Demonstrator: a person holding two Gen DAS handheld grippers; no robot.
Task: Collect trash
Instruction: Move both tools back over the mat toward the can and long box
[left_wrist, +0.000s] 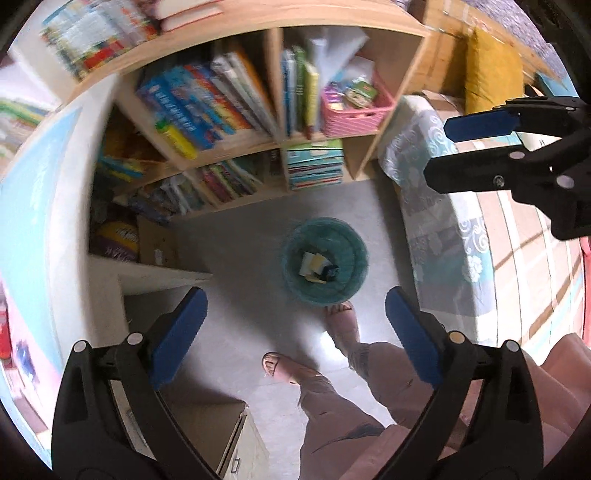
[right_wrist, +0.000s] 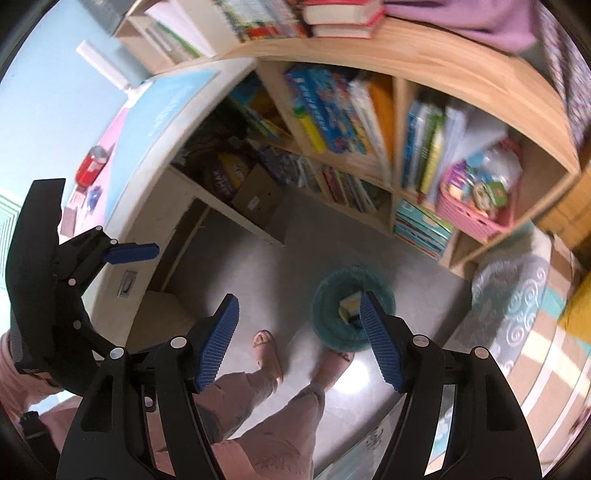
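Setting: a teal mesh waste bin is seen on the grey floor below a wooden bookshelf, just ahead of a person's sandalled feet.
Trash: paper scraps, pale and yellow, with something dark beside them, are seen lying at the bottom of the bin; in the right wrist view they are partly hidden behind a blue pad.
Left gripper: held high above the floor and pointed steeply down, jaws spread wide, nothing between the pads.
Right gripper: likewise pointed down over the bin, jaws parted, nothing held.
Handling, judged: the scraps are reckoned very light, thin and soft, easily crumpled and not fragile; a folded or raised edge would be best pinched, since a flat sheet offers little purchase.
Bin, judged: the mesh wall is taken to be light and somewhat flexible; the rim would be the place to take hold, should it need shifting.
Count: one bin; two grippers; two feet; scraps perhaps three or four, too small and blurred to be counted surely.
Also counted: one pink basket on the shelf; one red can on the desk.
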